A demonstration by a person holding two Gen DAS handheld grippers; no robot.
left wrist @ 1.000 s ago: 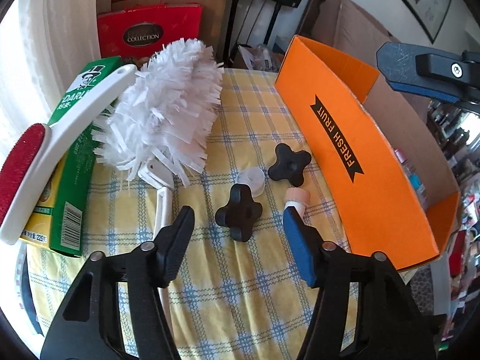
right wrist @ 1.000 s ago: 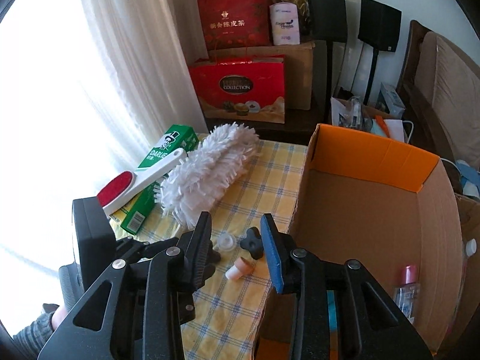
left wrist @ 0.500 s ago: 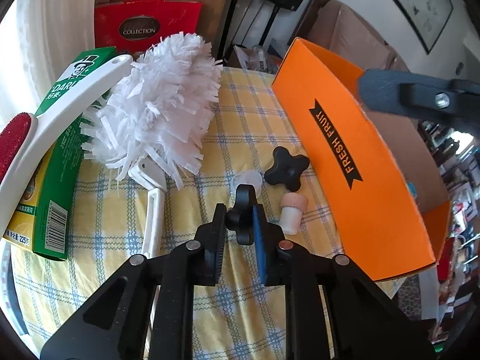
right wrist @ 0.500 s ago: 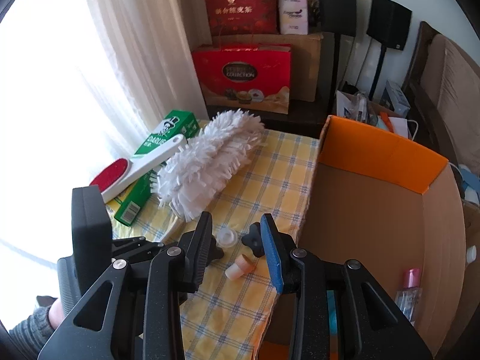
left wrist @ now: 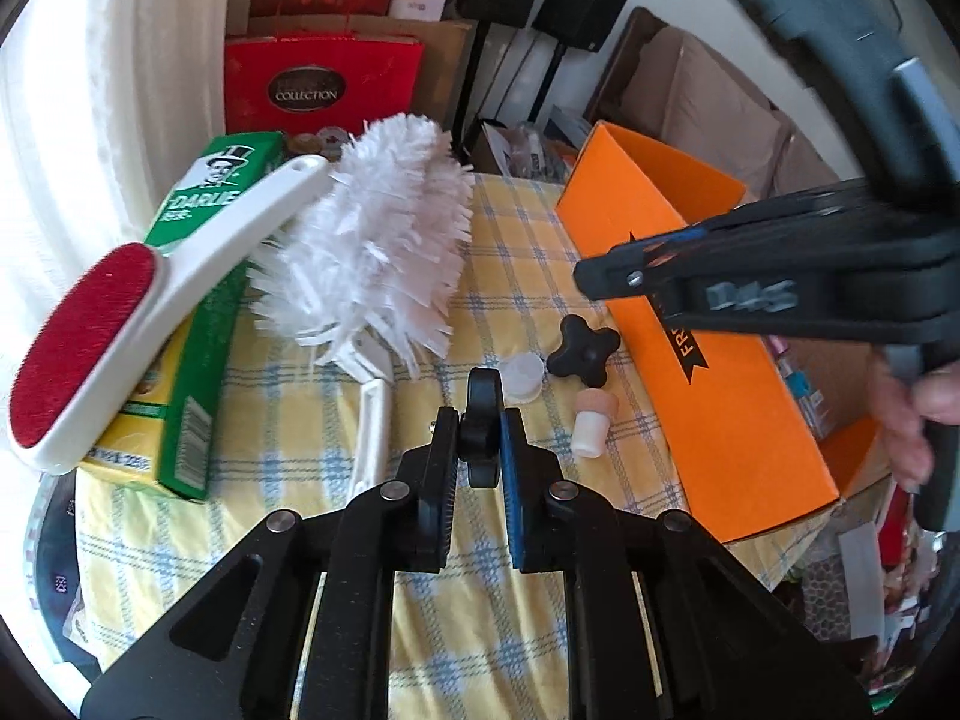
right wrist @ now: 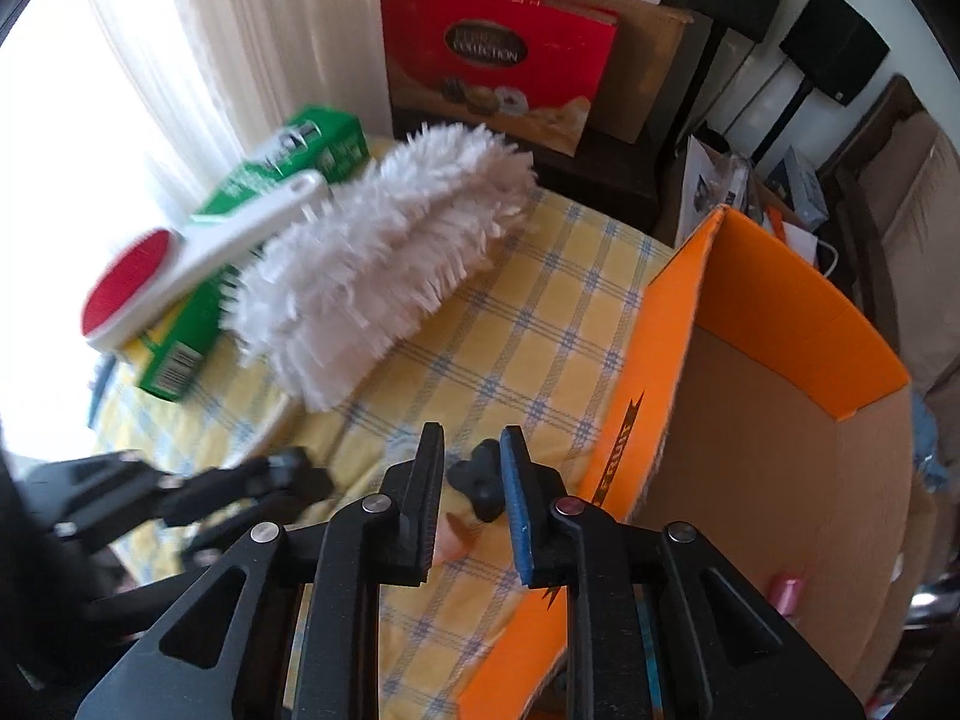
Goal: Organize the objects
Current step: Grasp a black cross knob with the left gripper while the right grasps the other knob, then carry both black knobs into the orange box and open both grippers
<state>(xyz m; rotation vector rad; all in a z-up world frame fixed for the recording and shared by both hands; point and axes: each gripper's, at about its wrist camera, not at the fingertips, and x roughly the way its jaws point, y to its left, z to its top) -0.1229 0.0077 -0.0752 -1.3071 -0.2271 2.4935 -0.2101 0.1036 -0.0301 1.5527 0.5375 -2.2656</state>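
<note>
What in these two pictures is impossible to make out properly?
- Orange box contents: right view cuts off the bottom; only a pink bottle peeks out.
- Right gripper: blurred in left view.
- Second black knob: right view half hidden by the fingers; contact unclear.

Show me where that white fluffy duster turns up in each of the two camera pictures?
Left wrist view: the duster lies upper centre-left on the checked cloth, beyond the left gripper.
Right wrist view: the duster lies centre-left, sharp enough to tell despite the blur.
Shared landmark: the orange box, to the duster's right in both views.
</note>
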